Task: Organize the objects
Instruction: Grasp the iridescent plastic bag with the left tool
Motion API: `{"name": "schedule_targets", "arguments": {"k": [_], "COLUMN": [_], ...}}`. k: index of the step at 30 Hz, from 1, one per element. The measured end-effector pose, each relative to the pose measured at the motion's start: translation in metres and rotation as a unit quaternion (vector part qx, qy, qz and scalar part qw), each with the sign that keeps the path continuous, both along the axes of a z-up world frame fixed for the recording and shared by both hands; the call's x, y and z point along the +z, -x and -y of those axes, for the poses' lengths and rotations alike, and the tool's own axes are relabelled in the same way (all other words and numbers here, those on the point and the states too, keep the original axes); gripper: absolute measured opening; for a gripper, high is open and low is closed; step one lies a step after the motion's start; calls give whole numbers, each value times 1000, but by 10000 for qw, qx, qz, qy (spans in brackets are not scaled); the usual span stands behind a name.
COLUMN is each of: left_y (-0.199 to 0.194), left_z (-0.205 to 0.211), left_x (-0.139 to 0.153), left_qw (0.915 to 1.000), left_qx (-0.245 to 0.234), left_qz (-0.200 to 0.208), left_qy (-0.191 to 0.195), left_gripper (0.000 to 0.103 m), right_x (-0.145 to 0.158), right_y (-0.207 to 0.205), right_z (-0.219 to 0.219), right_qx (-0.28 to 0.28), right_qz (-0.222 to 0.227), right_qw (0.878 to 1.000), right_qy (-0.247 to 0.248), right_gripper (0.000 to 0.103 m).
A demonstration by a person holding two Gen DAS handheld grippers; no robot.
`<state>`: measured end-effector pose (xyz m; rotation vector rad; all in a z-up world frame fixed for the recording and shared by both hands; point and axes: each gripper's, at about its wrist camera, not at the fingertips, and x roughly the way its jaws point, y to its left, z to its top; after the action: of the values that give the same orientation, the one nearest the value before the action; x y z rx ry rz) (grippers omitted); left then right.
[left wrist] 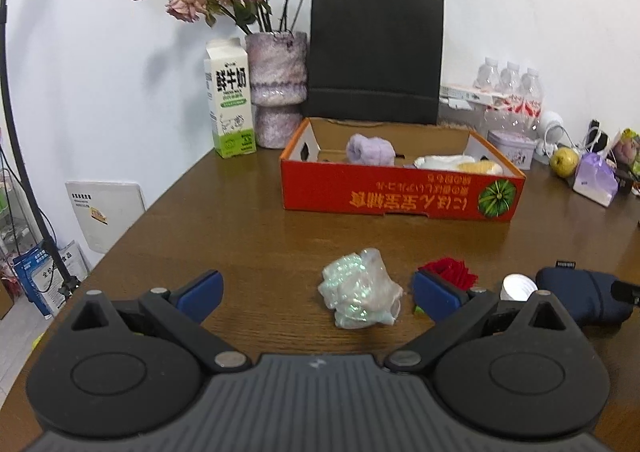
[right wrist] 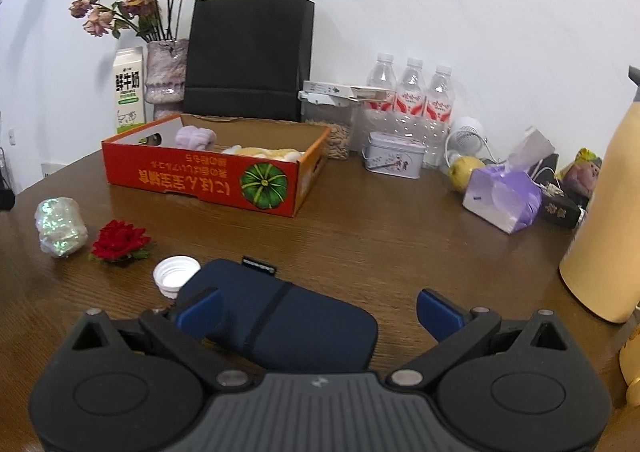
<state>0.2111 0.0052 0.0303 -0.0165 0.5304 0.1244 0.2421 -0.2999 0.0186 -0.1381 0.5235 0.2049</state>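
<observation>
Both low, facing shared box [left wrist: 400, 191].

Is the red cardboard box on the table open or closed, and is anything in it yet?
Open-topped and partly filled. The red box has no lid, and a purple fluffy item and a cream and yellow soft item lie inside.

The brown wooden desk [right wrist: 360, 236] carries an open red cardboard box [right wrist: 208, 183] toward its far edge, with a milk carton [left wrist: 230, 103], a vase of dried roses [left wrist: 276, 87] and a black paper bag [left wrist: 376, 55] along that edge. Nearer the front edge lie a crumpled iridescent wrapper [left wrist: 360, 300], a red fabric flower [right wrist: 118, 242], a white bottle cap [right wrist: 174, 272] and a navy pouch [right wrist: 280, 324]. Toward the right edge stand water bottles [right wrist: 412, 95], a small tin [right wrist: 394, 159], a yellow fruit [right wrist: 464, 171], a purple tissue pack [right wrist: 502, 199] and a tall yellow flask [right wrist: 608, 219].
</observation>
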Motion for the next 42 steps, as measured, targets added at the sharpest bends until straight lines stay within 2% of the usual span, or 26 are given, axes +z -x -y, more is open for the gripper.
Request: {"name": "schedule_targets", "arguments": {"k": [5, 17, 23, 29, 32, 33, 34, 35, 42], "left_y": [-16, -72, -80, -83, -85, -86, -86, -87, -70], "left_z": [6, 3, 3, 4, 4, 4, 3, 3, -2], "left_x": [-11, -39, -46, -50, -50, -51, -52, -53, -50], "left_qw": [9999, 9981, 9977, 9974, 9974, 9973, 9971, 9966, 9970], "left_qx": [-72, 327, 395, 406, 390, 365, 335, 303, 214], "left_qz": [-141, -409, -433, -487, -510, -532, -577, -647, -586], "left_qy": [-56, 339, 346, 330, 330, 342, 366, 410, 452], "left_gripper": [103, 103, 103, 99, 89, 76, 49, 39, 37], "right_x": [-6, -10, -9, -2, -1, -1, -1, -1, -11], "right_y": [-4, -8, -12, -26, -38, -42, -45, -47, -63], "right_z": [2, 8, 10, 12, 14, 15, 16, 17, 19], "right_qx": [-12, -67, -93, -198, -325, -362, -395, -418, -483], "right_qz": [-50, -87, -61, 13, -30, -45, -57, -68, -226], "right_qw": [10000, 9999, 9999, 9997, 9993, 9991, 9990, 9989, 9984], "right_qy": [-74, -110, -109, -137, -188, -199, -205, -210, -191], "right_gripper": [103, 103, 103, 103, 103, 103, 103, 103, 103]}}
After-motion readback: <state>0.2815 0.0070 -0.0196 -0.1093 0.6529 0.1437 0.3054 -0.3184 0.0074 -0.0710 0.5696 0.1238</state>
